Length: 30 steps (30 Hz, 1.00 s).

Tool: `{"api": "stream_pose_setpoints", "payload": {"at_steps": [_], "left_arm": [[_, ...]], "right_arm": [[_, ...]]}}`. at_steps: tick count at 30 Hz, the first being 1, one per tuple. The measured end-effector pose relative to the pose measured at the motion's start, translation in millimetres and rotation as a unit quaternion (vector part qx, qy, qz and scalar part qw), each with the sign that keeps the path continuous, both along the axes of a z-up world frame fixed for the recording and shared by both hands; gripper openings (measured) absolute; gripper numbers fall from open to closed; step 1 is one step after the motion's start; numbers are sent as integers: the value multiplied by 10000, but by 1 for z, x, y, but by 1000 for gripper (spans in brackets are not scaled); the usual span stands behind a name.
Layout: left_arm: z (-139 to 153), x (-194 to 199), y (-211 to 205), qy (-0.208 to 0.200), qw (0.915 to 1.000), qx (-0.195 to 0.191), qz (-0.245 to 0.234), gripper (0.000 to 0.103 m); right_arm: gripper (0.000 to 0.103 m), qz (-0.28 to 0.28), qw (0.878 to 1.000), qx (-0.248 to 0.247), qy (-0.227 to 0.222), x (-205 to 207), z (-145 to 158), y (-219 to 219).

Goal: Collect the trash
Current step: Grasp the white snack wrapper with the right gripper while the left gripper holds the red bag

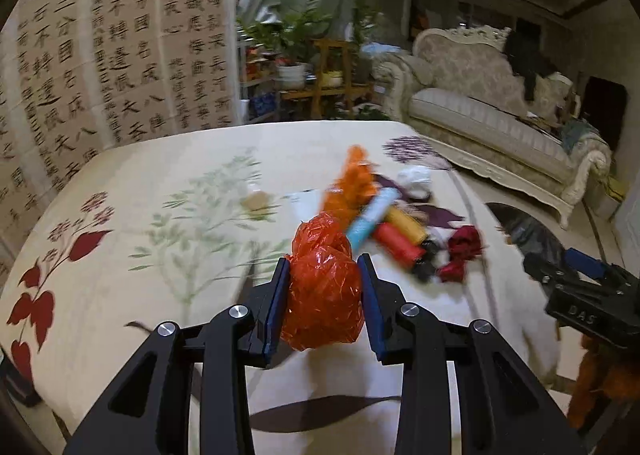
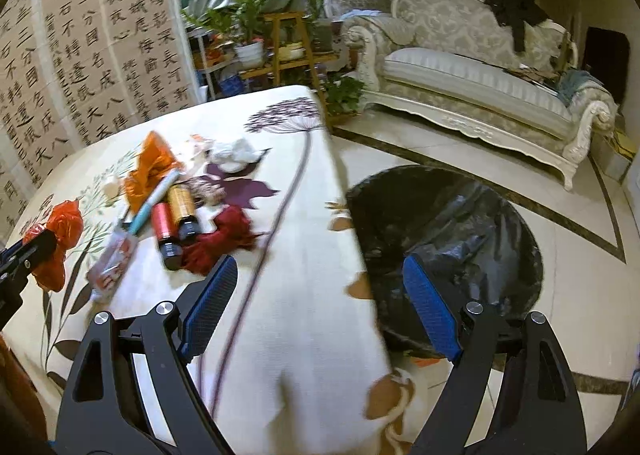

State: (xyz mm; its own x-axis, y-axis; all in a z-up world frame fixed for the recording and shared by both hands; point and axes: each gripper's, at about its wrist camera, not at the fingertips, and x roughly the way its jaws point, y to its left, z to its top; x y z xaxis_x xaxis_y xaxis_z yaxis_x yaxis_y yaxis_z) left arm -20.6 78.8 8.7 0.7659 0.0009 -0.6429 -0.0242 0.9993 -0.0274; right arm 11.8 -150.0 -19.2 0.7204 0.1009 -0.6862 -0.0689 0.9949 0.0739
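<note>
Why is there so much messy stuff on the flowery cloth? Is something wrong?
Yes: trash lies jumbled on the cloth instead of in the black-lined bin: a red bottle, gold bottle and crumpled red wad. The left tongs grip a red plastic bag.

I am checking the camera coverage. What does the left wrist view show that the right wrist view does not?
Only the left wrist view shows the left tool shut on the red plastic bag head-on. Only the right wrist view shows the black-lined trash bin fully, beside the table, with the right tool open. Both show the trash pile on the floral tablecloth and the sofa.
</note>
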Motion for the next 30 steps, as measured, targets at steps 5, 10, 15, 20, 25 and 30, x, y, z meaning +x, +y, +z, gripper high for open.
{"api": "stream_pose_setpoints", "payload": {"at_steps": [5, 10, 15, 20, 25, 30], "left_arm": [[-8, -5, 36, 29, 9993, 94, 373, 35], [-16, -12, 72, 54, 9975, 124, 699, 35], [-22, -19, 96, 83, 9961, 55, 874, 35], [-26, -20, 110, 100, 9954, -55, 956, 35], [-25, -17, 114, 62, 9955, -162, 934, 35], [-27, -11, 109, 69, 9963, -217, 823, 35]], "right_arm": [[83, 375, 9993, -40, 37, 2, 2, 38], [83, 843, 9963, -77, 113, 4, 2, 88], [83, 1247, 9920, -15, 182, 5, 2, 132], [71, 1480, 9878, -148, 462, 15, -14, 164], [61, 1382, 9877, -71, 730, 17, -23, 153], [55, 1188, 9893, -135, 841, 19, -29, 139]]}}
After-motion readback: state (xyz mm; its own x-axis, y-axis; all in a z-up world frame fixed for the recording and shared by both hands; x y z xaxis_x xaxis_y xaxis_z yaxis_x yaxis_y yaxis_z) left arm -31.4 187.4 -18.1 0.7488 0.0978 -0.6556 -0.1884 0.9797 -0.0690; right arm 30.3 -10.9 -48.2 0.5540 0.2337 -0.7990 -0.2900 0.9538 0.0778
